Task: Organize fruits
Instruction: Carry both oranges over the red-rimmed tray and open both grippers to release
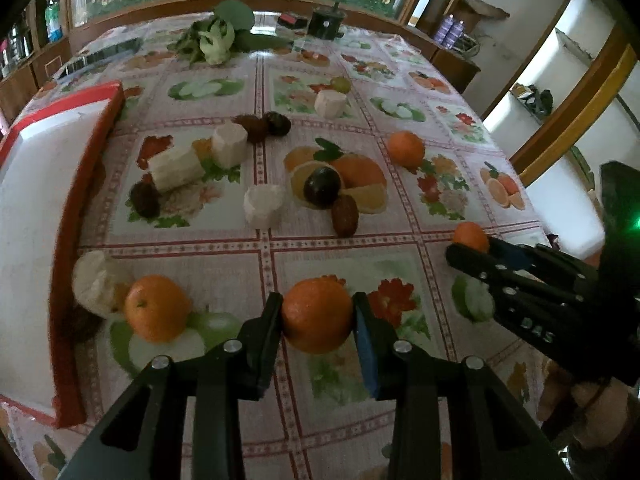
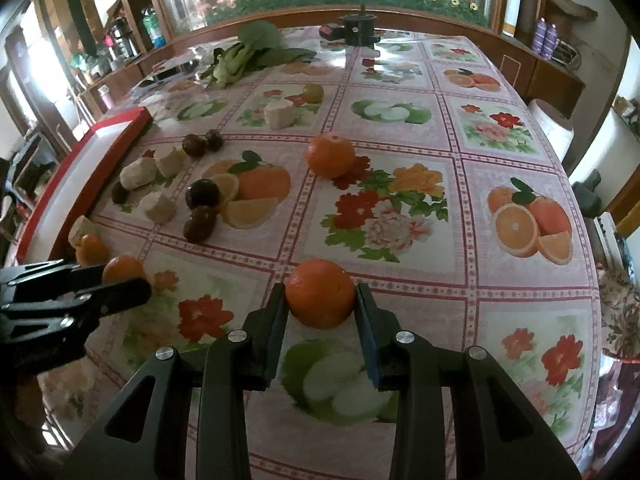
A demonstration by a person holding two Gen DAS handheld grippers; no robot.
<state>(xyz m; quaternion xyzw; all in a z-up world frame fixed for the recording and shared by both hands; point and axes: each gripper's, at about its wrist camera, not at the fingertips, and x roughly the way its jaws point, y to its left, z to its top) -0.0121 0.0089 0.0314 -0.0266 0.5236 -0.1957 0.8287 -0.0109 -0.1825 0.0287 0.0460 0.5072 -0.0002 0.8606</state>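
My left gripper is shut on an orange that rests on the flowered tablecloth near the front edge. In the right wrist view it shows at far left with that orange. My right gripper is shut on another orange low over the cloth. From the left wrist it appears at right, gripping the fruit. Two loose oranges lie on the table, one beside the left gripper and one farther back.
A white tray with a red rim lies along the left. Dark round fruits, brown dates and white peeled chunks are scattered mid-table. Leafy greens and a black device sit at the far end.
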